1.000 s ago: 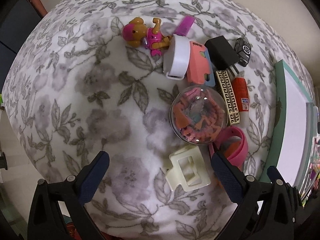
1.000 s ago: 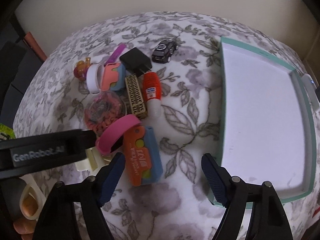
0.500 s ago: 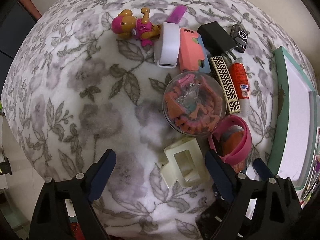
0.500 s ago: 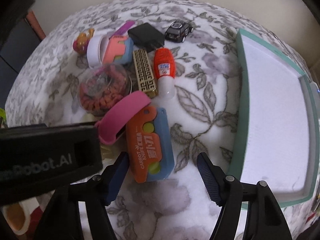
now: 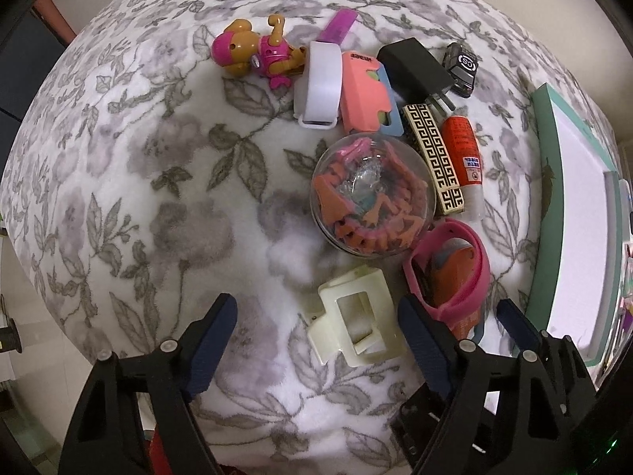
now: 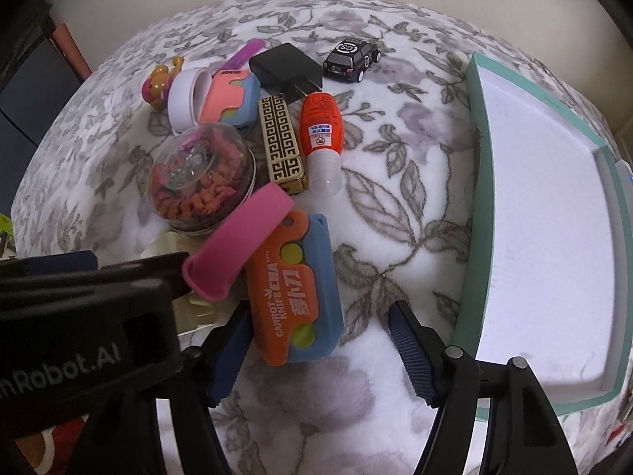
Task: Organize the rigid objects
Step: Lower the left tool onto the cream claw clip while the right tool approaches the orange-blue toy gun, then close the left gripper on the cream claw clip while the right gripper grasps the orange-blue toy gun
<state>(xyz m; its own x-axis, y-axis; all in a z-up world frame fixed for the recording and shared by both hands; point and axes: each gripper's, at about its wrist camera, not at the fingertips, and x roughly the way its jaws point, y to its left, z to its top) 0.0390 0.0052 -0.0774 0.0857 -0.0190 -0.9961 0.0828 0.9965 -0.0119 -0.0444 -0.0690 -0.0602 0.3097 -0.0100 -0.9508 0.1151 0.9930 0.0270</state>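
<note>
surface: a counter draped in a white cloth with grey flowers carries a cluster of small toys.
landmark: a clear dome of orange pieces sits in the middle of that cluster.
left gripper: points straight down just below the dome; its fingers are apart and have just been closing, with a cream hair claw between them but not yet pinched.
right gripper: hangs to the right of the dome; its fingers are apart and have just been closing around the lower end of an orange and blue carrot knife toy, and the left finger looks close to its edge, though i cannot tell if it touches.
pink band: leans on the knife toy's upper left corner, next to the dome.
tray: a teal-rimmed white tray lies well to the right of the dome, with nothing in it.
step: both grippers seem to be settling for a first pick.
next move: likely squeeze onto each toy, lift the knife clear of the band, then carry both to the tray.
</note>
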